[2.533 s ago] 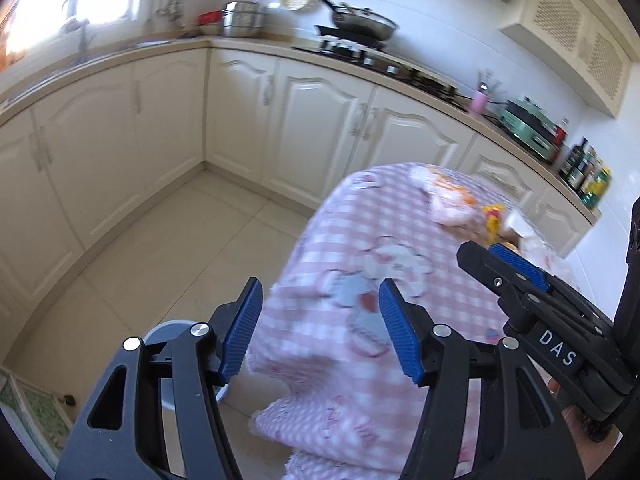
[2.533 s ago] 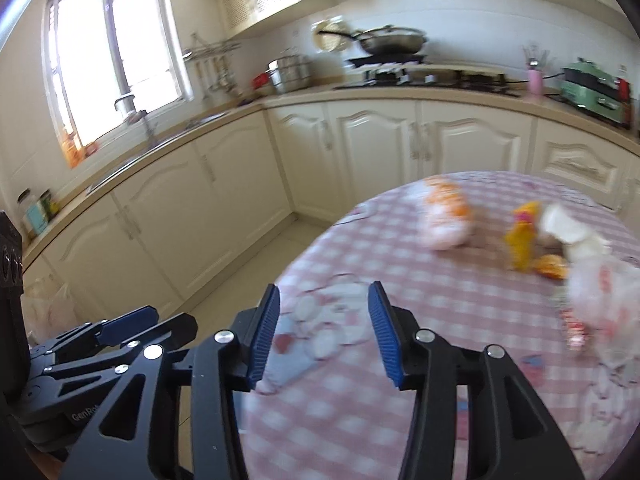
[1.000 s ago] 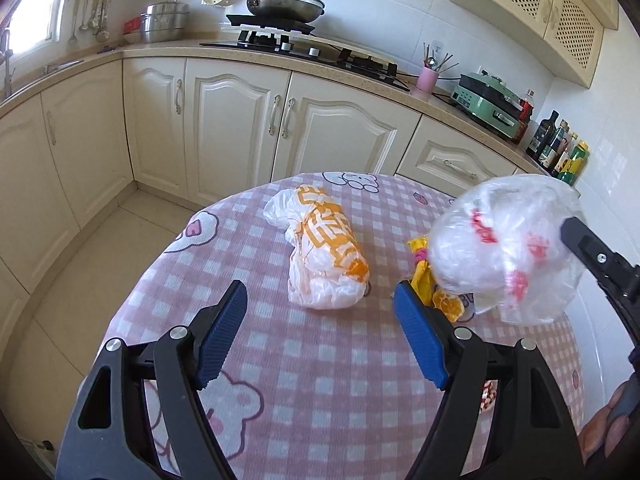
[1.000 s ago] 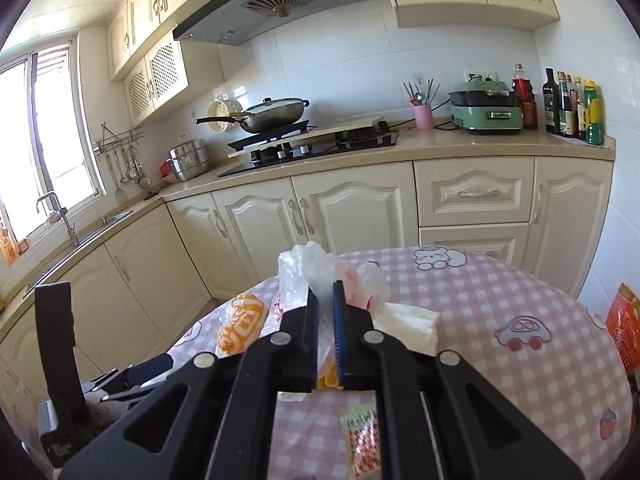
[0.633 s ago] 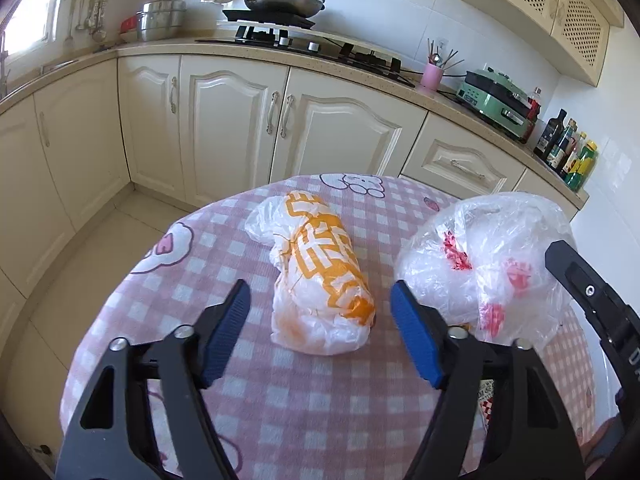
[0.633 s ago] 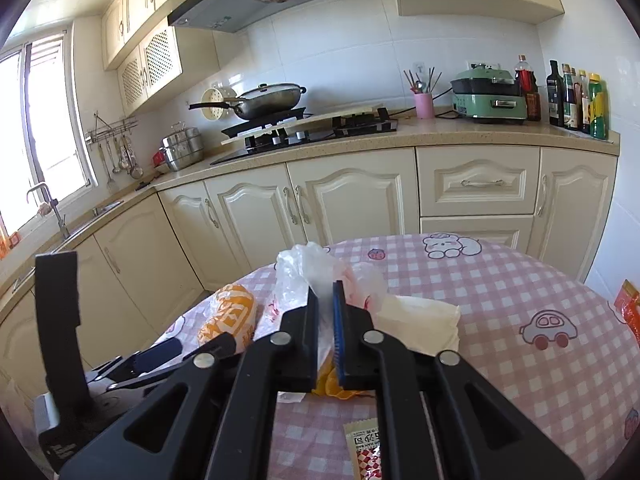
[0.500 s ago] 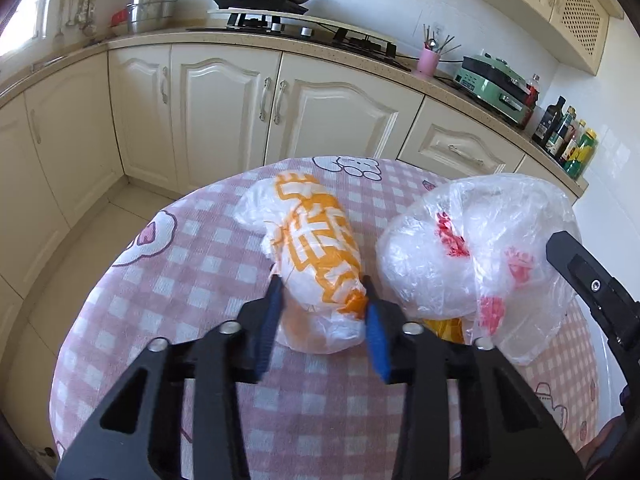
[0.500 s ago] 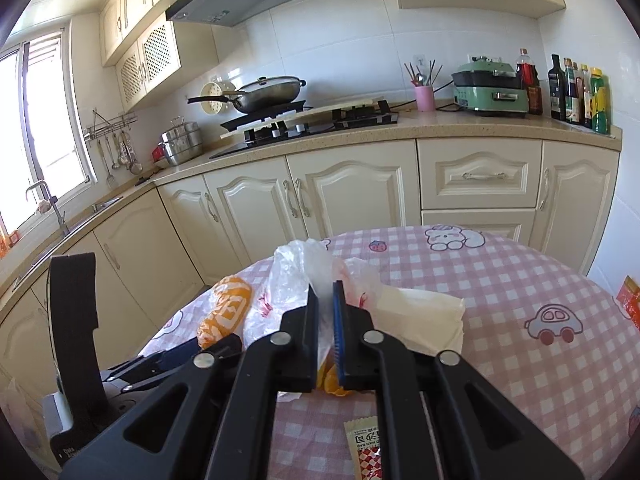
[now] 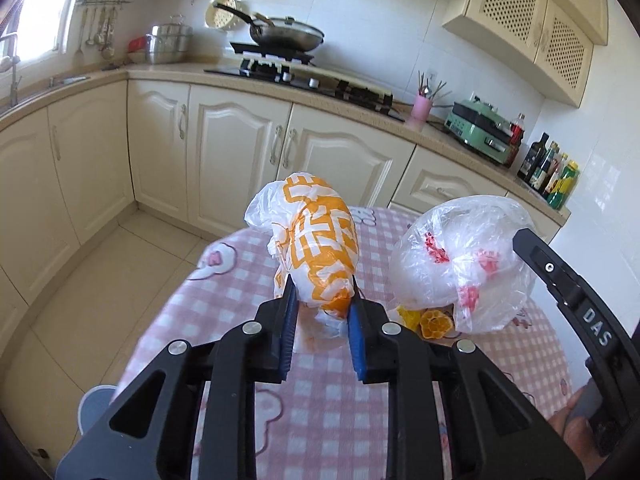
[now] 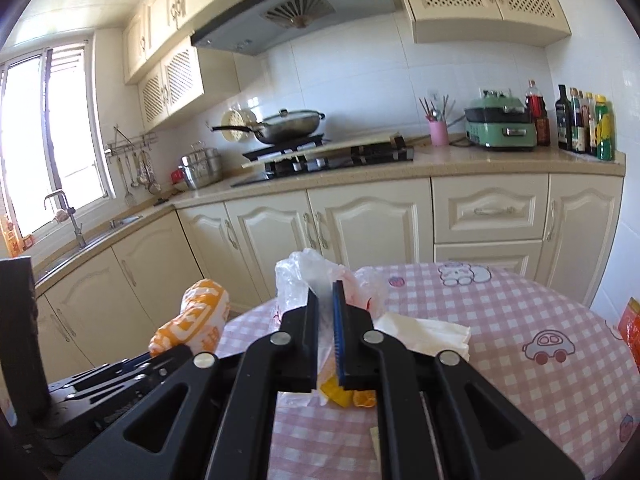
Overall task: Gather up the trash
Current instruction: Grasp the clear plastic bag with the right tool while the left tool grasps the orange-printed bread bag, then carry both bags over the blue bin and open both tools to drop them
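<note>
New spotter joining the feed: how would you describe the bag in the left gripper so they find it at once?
Start at the round table with the pink checked cloth, in front of the cream cabinets. Above its near edge two bags hang, each clamped in a gripper. The left gripper holds the white bag with bold orange print; the other bag is clear with red marks.

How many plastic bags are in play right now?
2: the orange-printed bag clamped in the left gripper, and the clear red-printed bag held by the right gripper. Others may be hidden.

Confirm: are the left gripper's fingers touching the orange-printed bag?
Touching. The left wrist view shows the left gripper with both blue fingers pressed against the orange-printed bag.
</note>
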`<state>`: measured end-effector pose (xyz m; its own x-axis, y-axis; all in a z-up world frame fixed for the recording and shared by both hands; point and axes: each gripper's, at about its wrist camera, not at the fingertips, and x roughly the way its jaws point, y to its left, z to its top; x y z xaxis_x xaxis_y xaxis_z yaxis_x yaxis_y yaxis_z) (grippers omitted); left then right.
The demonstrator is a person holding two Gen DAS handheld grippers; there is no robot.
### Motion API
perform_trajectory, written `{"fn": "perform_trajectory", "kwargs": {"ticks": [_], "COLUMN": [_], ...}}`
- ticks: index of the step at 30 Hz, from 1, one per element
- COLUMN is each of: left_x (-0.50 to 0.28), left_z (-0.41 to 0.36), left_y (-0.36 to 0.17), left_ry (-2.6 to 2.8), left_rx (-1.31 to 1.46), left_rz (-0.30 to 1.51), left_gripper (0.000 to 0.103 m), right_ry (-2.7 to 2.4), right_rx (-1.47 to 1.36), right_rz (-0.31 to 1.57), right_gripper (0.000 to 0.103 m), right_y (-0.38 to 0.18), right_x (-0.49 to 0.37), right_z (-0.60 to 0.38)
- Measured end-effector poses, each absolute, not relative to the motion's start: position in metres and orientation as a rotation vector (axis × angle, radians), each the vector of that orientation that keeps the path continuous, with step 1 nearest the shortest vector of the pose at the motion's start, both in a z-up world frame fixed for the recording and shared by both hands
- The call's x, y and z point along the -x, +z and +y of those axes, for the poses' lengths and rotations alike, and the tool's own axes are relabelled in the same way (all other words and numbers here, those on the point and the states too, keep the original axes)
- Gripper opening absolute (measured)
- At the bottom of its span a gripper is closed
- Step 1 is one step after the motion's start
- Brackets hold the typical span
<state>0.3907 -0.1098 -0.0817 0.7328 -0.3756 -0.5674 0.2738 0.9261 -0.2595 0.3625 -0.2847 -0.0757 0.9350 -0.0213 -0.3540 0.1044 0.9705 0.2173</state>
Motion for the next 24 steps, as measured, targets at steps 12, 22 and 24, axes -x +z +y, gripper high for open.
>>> {"fn": "perform_trajectory", "kwargs": {"ticks": [12, 22, 24], "left_x": [-0.322, -0.282, -0.277], "left_z": [-0.019, 0.090, 0.111], "left_y": [-0.051, -0.071, -0.079], "left_ry": [-0.266, -0.092, -0.052], "left_rx": [0.201, 0.283, 0.302], "left_rz": [0.582, 0.593, 0.608], "left_gripper": [0.021, 0.021, 0.021], "right_ry": [0.141, 0.335, 0.379], "right_rx": [-0.197, -0.115, -0.088], "right_rz": [0.352, 0.436, 0.468], "right_gripper": [0.007, 0.007, 0.007], "right_y": [-0.040, -0.051, -0.059], "right_x": [-0.329, -0.321, -0.322], "right_z": [-0.180, -0.051, -0.020]}}
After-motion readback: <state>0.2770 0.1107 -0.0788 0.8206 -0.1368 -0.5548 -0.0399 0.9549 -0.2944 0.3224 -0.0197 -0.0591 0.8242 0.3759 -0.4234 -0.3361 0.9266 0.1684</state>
